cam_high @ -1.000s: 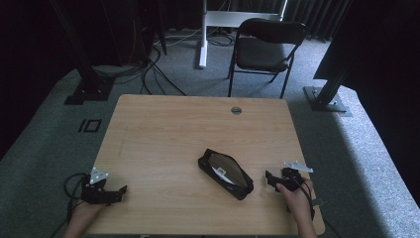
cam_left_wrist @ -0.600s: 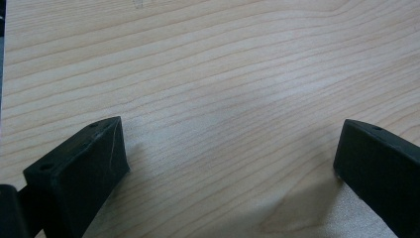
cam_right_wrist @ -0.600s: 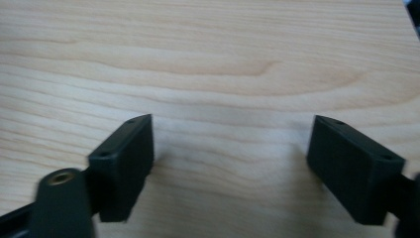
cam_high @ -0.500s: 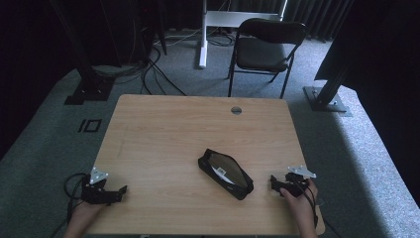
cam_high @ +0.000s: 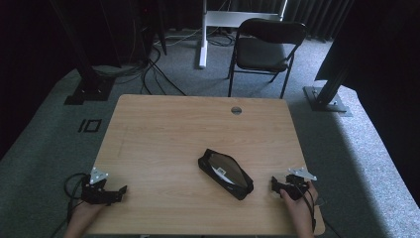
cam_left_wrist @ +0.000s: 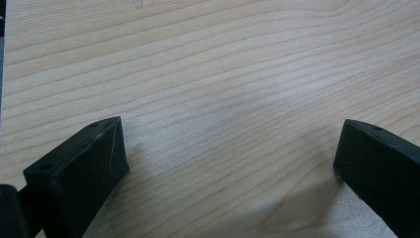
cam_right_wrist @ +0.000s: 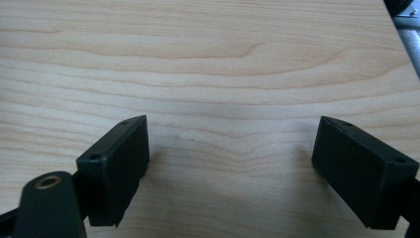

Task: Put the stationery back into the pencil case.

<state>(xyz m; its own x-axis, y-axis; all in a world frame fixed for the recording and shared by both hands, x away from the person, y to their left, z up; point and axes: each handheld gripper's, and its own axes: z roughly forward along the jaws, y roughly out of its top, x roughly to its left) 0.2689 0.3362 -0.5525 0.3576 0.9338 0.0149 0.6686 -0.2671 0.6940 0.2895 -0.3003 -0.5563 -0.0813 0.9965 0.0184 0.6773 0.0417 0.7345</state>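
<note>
pouch (cam_high: pixel 226 173), black and lying open, sits at the near middle of the table (cam_high: pixel 173 129), just left of the right gripper (cam_high: pixel 274 186). its jaws stand wide and empty after just opening; the left gripper (cam_high: pixel 122 191), also spread and empty, rests at the near left corner. likely a pause between steps; next calls for reaching back to the pouch.

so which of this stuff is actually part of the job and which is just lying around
Part of the job:
- black pouch, lying open on the table
- right tongs, open, nothing between them, just beside the pouch
- left tongs, open, at the table's near left corner

Just lying about:
- folding chair beyond the table
- cables on the floor
- white desk leg
</note>
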